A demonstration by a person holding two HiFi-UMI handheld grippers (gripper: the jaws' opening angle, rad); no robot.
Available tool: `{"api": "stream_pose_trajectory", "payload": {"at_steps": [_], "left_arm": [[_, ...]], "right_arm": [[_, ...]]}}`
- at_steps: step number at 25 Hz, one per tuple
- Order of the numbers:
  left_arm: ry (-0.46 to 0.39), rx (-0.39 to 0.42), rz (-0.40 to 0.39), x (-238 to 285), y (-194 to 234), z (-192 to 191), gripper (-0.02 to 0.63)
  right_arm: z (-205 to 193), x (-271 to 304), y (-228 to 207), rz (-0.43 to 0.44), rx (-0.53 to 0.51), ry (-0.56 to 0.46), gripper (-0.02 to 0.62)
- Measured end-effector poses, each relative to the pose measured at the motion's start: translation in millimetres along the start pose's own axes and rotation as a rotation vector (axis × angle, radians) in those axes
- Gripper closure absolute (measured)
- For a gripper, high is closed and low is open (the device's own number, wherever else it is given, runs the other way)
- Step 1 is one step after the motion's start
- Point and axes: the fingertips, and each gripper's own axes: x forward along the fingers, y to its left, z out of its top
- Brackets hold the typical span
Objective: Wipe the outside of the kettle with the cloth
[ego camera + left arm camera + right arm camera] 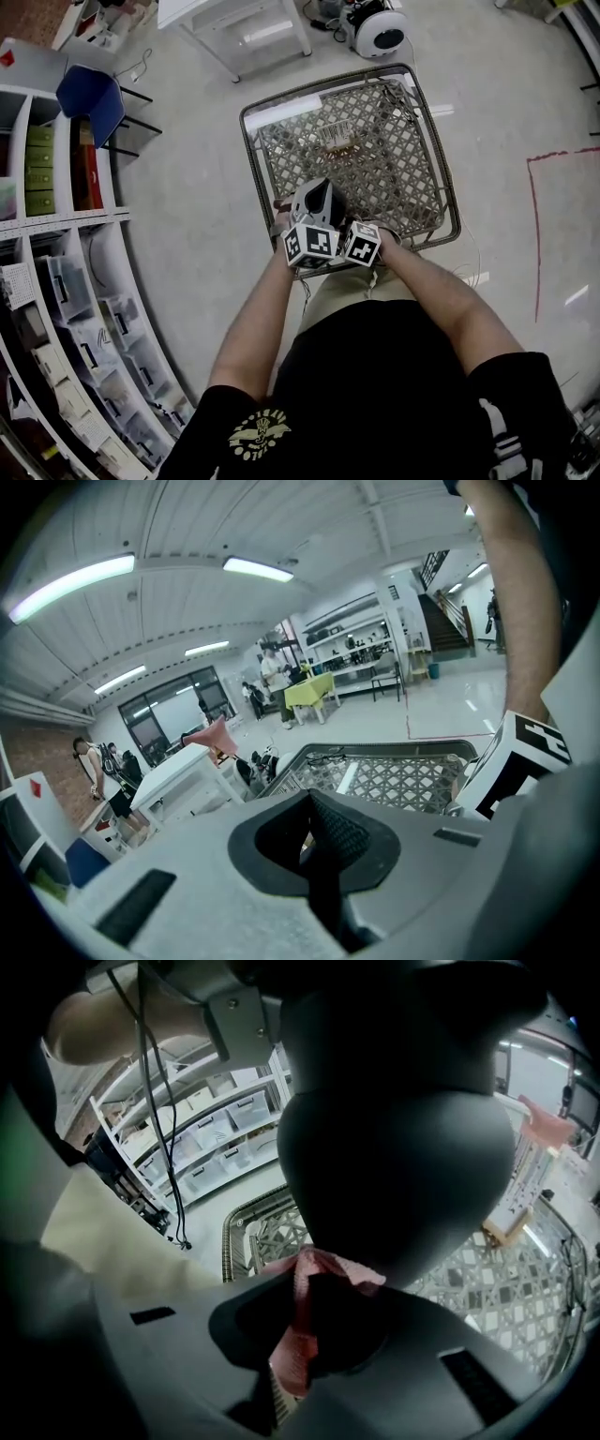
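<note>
Pale, glossy floor (187,187) surrounds a lattice-top table (441,178) at the centre of the head view. Shelves (84,319) of clear bins curve down the left edge. A blue chair (89,98) sits at upper left, and a red line (534,234) marks the floor at right. One small brown item (339,141) lies on the table near its upper middle, too small to identify.

A person (375,394) stands at the table's near edge. Both forearms meet over it at frame centre, with the marker cubes (311,246) side by side and almost touching.

Right gripper (300,1335): the jaws pinch a pink cloth (302,1302). The cloth runs as a narrow band between the jaws and bunches above their tips, at lower centre of the right gripper view. Directly above the bunch, a smooth, dark grey rounded body (403,1166) fills the upper centre. Cloth and body appear to be in contact. Whether this body is the kettle cannot be confirmed from these views. Lattice shows at lower right, shelving at upper left.

Left gripper (314,832): the jaws are drawn together, with a black ribbed pad exposed at the tips. Nothing identifiable sits between them. In the left gripper view the lattice lies beyond at centre right, the right gripper's cube is at the right edge, and a white table (183,775) stands at left.
</note>
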Motion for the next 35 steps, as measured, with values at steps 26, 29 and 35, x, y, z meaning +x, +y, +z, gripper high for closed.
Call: {"api": "stream_pose_trajectory", "payload": {"at_steps": [26, 29, 35], "left_arm": [[-0.015, -0.010, -0.011, 3, -4, 0, 0.611], [-0.013, -0.004, -0.009, 1, -4, 0, 0.611], [-0.017, -0.005, -0.011, 1, -1, 0, 0.611]], "right_arm": [[-31, -6, -108, 0.003, -0.108, 0.106, 0.560], [-22, -3, -122, 0.006, -0.149, 0.118, 0.561], [5, 0, -148, -0.027, -0.181, 0.092, 0.561]]}}
